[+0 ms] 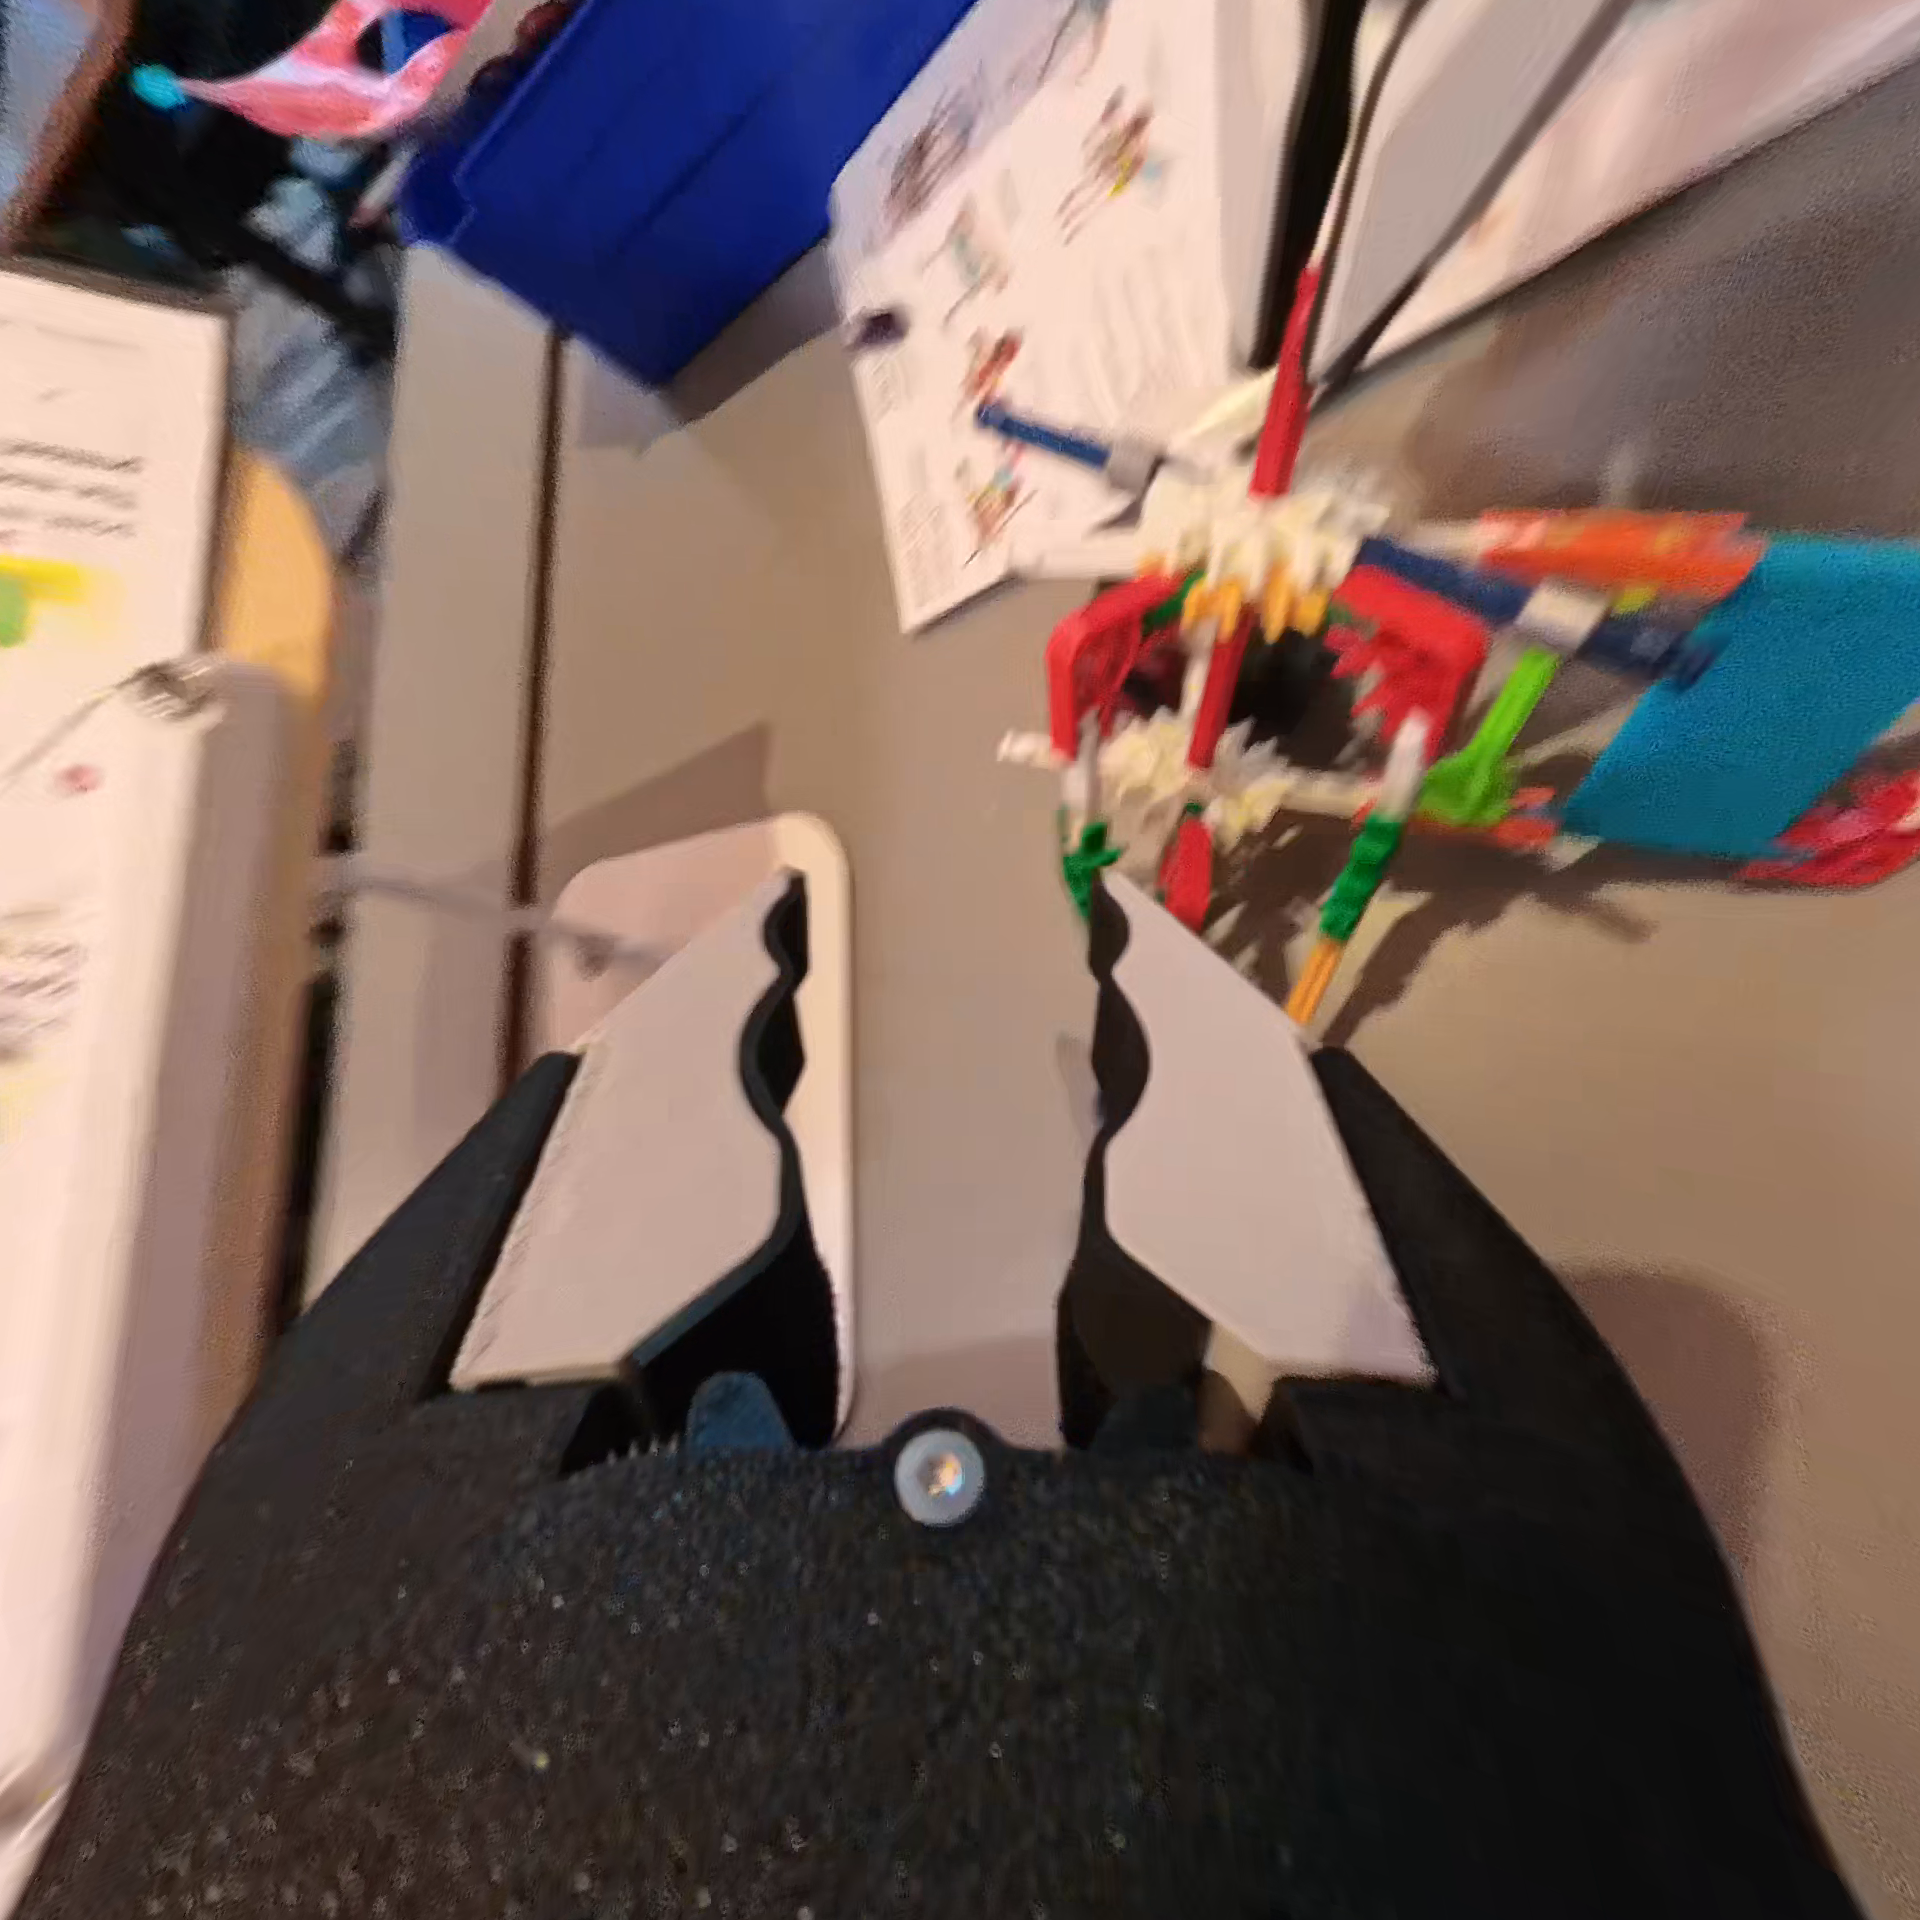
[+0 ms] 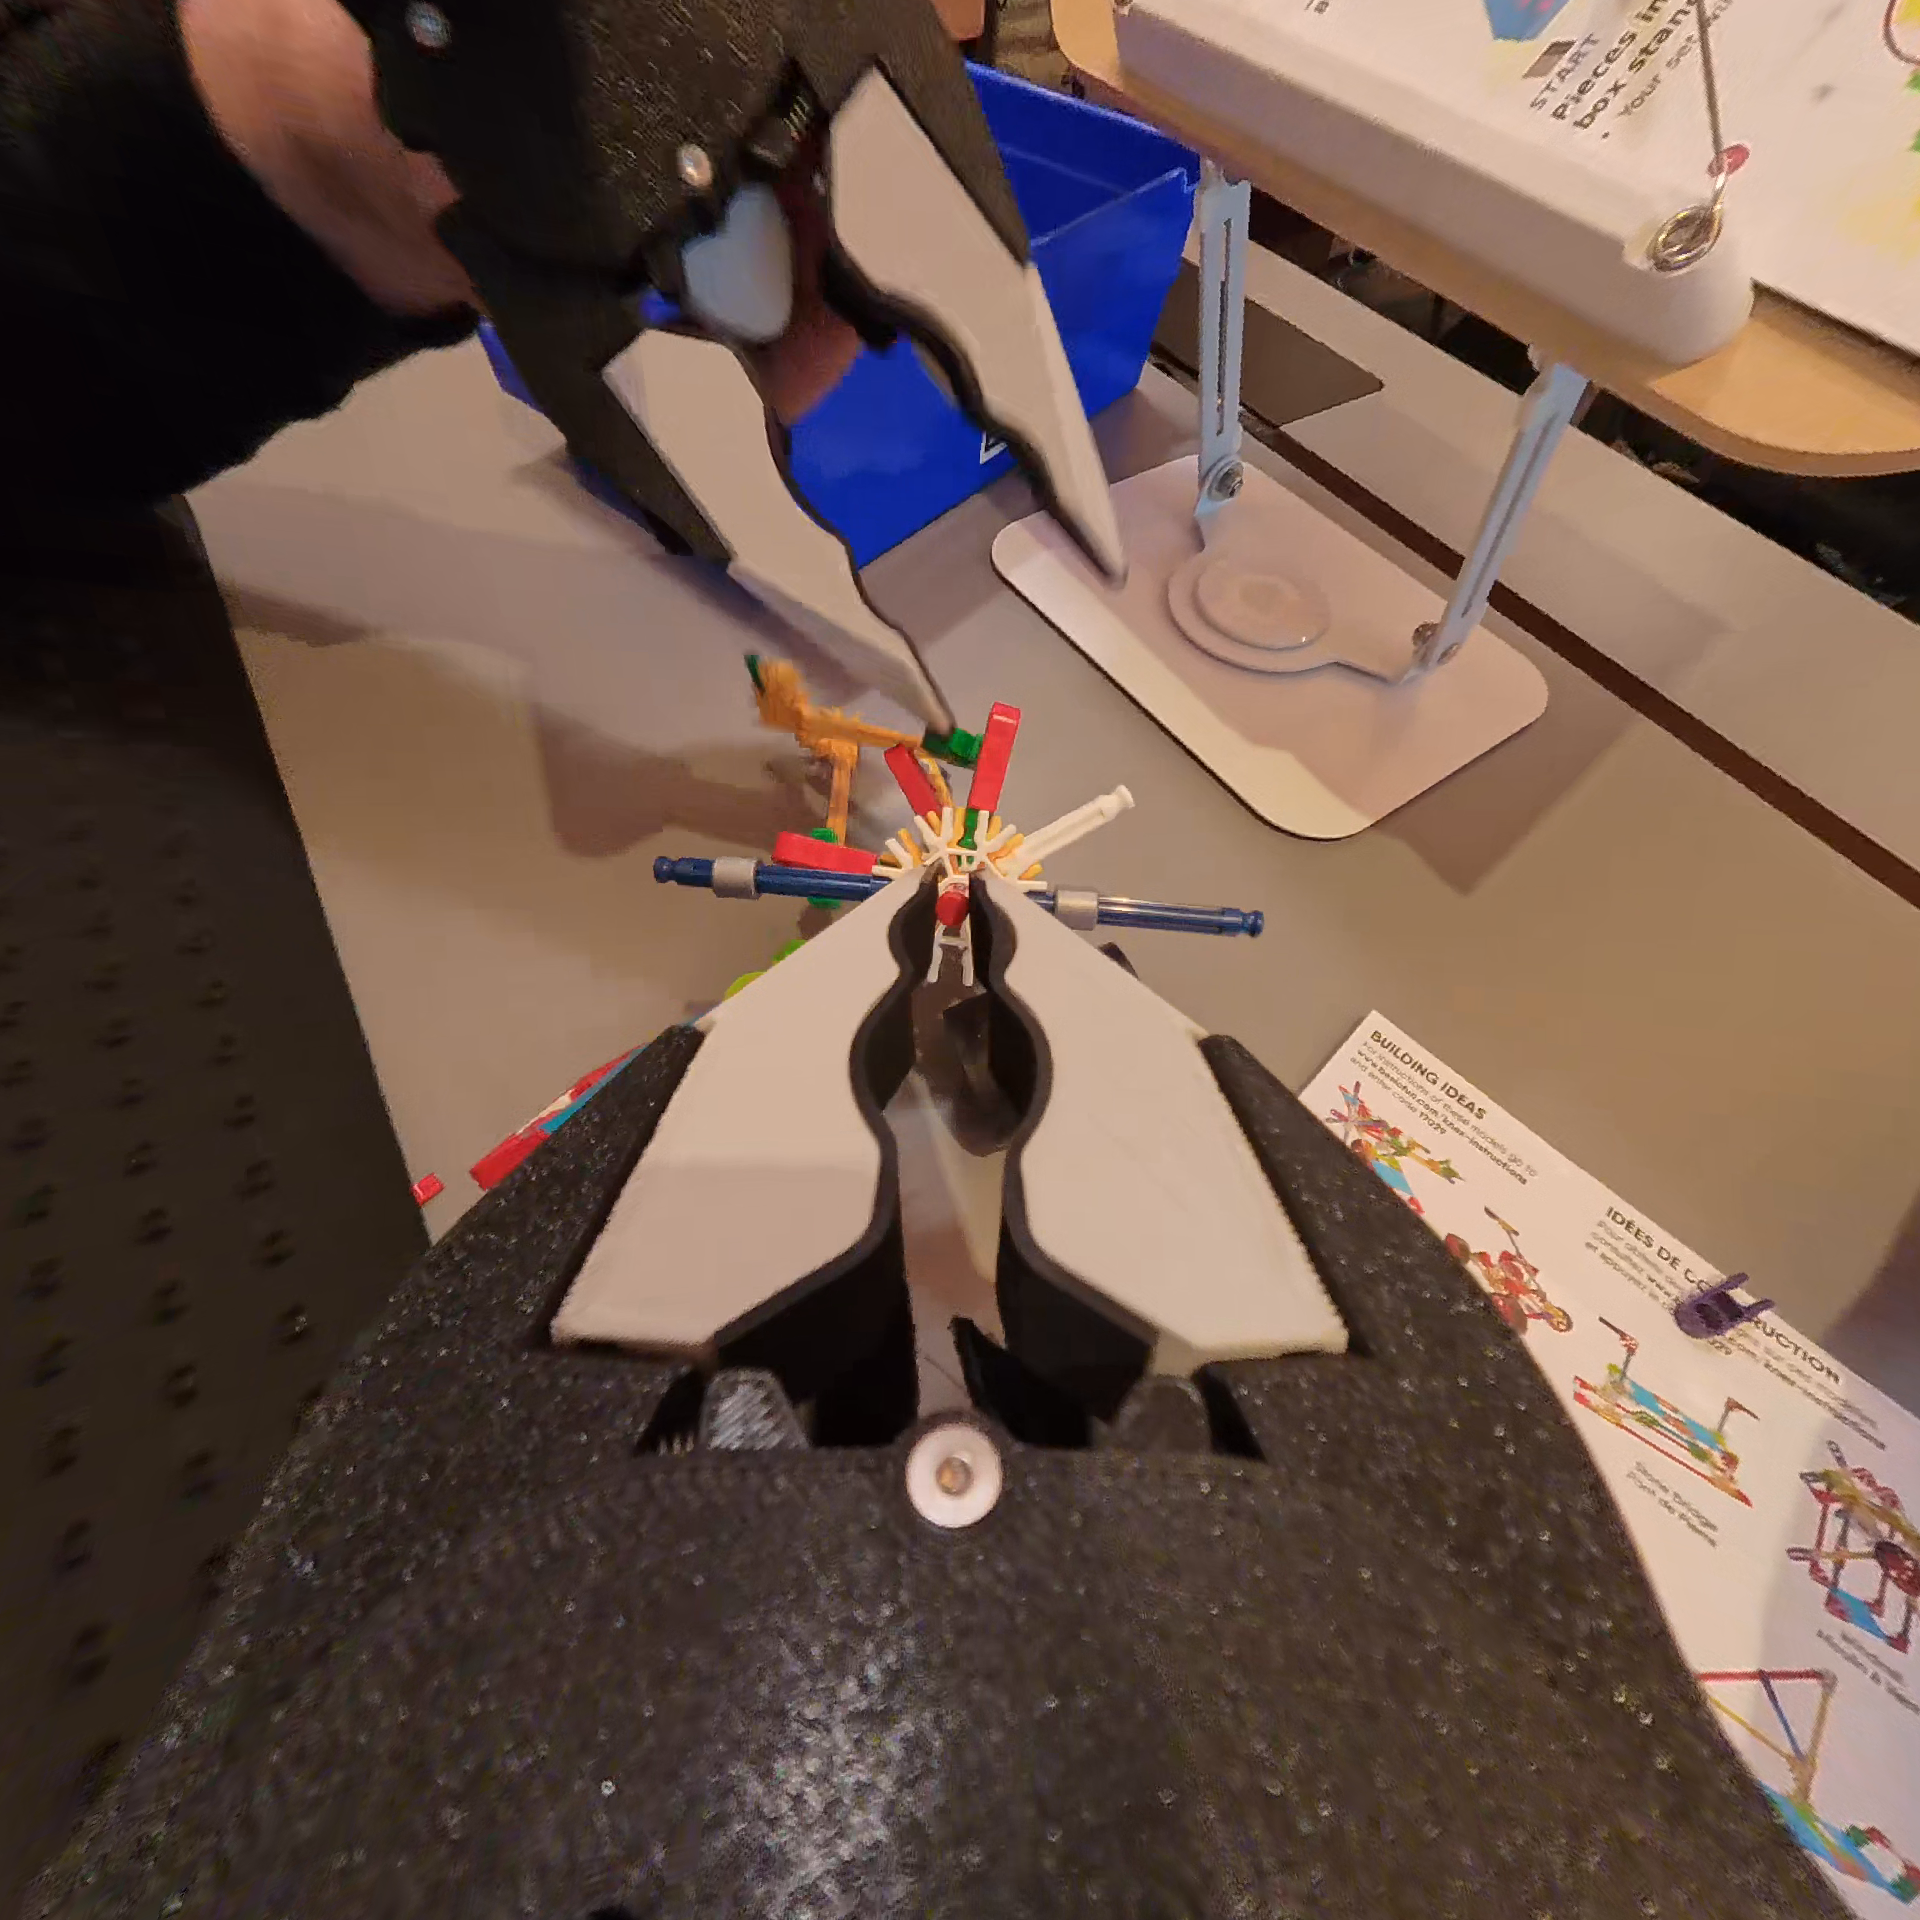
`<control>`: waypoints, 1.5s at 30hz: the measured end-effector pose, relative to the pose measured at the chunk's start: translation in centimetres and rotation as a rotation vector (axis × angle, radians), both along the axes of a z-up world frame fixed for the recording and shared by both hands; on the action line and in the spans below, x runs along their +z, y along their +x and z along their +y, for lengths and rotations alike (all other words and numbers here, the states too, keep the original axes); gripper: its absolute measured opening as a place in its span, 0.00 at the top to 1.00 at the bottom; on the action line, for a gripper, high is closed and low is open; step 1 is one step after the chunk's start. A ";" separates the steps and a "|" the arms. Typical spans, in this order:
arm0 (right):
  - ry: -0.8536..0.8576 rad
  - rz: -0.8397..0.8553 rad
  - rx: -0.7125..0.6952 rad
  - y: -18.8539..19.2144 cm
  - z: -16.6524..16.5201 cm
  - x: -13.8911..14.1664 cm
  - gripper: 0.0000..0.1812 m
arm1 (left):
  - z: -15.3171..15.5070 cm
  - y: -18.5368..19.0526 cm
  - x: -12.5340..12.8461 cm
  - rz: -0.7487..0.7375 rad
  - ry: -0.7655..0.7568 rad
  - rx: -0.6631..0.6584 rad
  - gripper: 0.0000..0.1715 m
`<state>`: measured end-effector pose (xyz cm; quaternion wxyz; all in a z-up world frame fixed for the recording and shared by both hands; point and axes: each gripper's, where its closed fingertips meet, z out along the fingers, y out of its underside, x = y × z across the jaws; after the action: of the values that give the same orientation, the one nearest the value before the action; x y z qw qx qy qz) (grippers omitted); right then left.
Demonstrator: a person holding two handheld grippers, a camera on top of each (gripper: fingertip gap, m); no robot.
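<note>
The right gripper (image 2: 951,902) is clamped on the red rod at the hub of a multicoloured plastic rod-and-connector model (image 2: 940,847). The left gripper (image 1: 951,894) gapes wide; one fingertip (image 2: 935,712) seems to touch a small green connector (image 2: 954,744) just past the right jaws.

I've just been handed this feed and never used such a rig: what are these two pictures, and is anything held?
No robot arm here: a person holds a hand-held claw in each hand, and each picture comes from a camera looking along one claw's fingers. In the left view, the left claw is open and empty above a grey table. In the right view, the right claw is shut on a toy model of coloured rods; the left claw's tip reaches a green piece on it. Around lie a blue bin, a white stand base and an instruction sheet.
</note>
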<state>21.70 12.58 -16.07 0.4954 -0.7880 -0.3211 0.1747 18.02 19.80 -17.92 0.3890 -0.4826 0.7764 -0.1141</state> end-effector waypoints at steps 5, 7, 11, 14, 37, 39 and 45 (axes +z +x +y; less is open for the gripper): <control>0.013 0.039 0.004 0.2 0.2 0.4 0.99 | -3.4 2.4 -0.6 -0.067 -0.325 -0.155 0.91; 0.009 0.037 0.004 0.3 0.3 0.6 0.99 | -3.5 2.7 -0.6 -0.093 -0.350 -0.166 0.92; 0.035 0.082 0.003 0.8 0.3 2.6 0.99 | -3.8 2.7 1.0 -0.156 -0.372 -0.172 0.93; 0.029 0.154 0.014 0.9 0.2 4.5 0.98 | -3.9 2.9 2.7 -0.217 -0.377 -0.172 0.94; 0.108 0.733 0.157 -3.1 1.7 8.7 0.92 | -3.9 0.7 17.7 -1.042 -1.080 -0.350 0.96; 0.095 0.755 0.158 -3.0 2.0 8.5 0.94 | -3.8 0.8 17.5 -1.037 -1.061 -0.341 0.96; 0.145 0.565 -0.076 -0.7 4.0 6.6 0.95 | -2.2 1.4 15.1 -0.951 -0.789 -0.236 0.95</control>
<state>20.99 16.54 -9.52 0.6262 -0.6823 -0.1522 0.3452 19.42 17.58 -2.78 0.4694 -0.3972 0.4659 -0.6363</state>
